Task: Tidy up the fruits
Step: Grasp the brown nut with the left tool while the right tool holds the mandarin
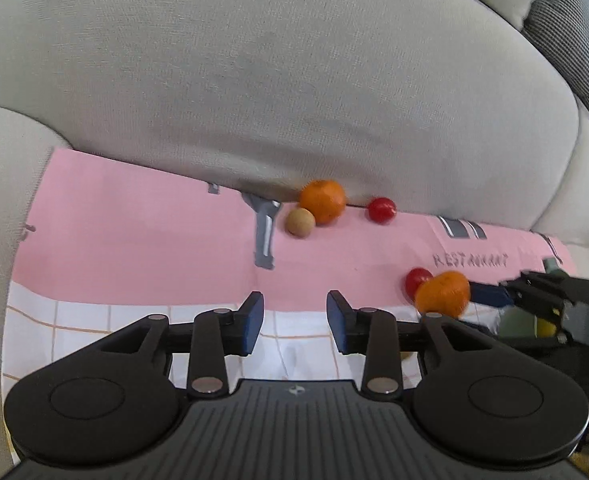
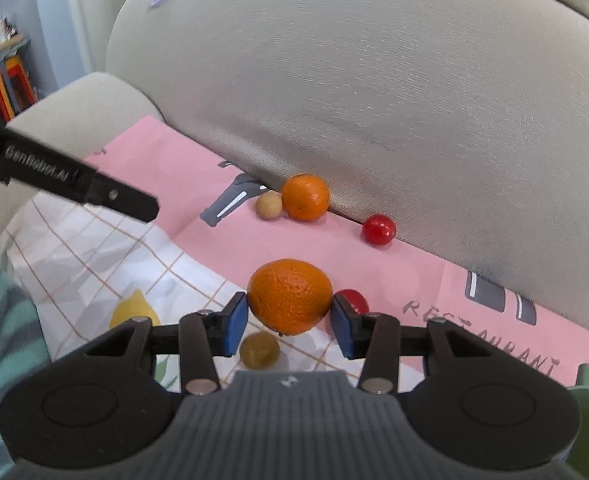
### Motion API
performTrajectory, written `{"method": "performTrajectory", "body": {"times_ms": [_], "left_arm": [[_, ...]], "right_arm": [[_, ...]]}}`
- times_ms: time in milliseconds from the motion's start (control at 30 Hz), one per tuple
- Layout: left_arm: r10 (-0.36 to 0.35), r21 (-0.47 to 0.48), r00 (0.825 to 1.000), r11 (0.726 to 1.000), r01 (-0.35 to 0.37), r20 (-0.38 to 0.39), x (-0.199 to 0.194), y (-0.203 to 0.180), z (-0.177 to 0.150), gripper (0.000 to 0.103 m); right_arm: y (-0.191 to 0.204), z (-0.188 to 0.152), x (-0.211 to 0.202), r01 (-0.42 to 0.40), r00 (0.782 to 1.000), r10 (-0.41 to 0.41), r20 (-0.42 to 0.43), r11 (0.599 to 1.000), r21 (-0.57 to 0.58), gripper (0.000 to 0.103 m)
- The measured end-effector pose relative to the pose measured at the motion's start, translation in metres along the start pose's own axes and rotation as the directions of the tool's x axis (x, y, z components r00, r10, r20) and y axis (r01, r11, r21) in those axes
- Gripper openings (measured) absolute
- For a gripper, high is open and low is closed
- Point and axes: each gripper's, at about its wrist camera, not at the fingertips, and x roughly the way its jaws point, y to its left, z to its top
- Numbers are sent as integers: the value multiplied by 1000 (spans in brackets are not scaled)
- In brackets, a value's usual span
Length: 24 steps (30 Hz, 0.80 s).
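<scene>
We grip a round dimpled orange (image 2: 289,297) in our right gripper (image 2: 289,320), lifted above the pink paper mat (image 2: 294,248). Our left gripper (image 1: 294,316) gapes empty. Another orange (image 2: 305,197), a beige ball (image 2: 269,206) and a red tomato (image 2: 379,229) still wait along the sofa cushion (image 2: 374,80) edge.

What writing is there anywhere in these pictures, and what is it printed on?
"RESTAURANT": dark letters on the pink mat, clearest in the right wrist view.
"GenRobot.AI", slightly blurred: white letters on the side of the left gripper.
A small emblem on each gripper's grey body carries no readable letters.
</scene>
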Motion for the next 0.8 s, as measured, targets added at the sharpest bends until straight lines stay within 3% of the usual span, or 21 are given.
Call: {"method": "performTrajectory", "body": {"times_ms": [167, 333, 800], "left_arm": [[-29, 113, 998, 993, 35, -56, 14, -31, -17, 42], [-24, 262, 993, 964, 54, -114, 39, -71, -37, 42], [-27, 208, 988, 976, 59, -153, 83, -86, -43, 41]], "right_arm": [[-13, -1, -5, -20, 1000, 20, -1, 996, 89, 43], [-26, 0, -21, 3, 1000, -4, 8, 991, 137, 43], [-45, -16, -42, 25, 1000, -28, 13, 986, 162, 43]]}}
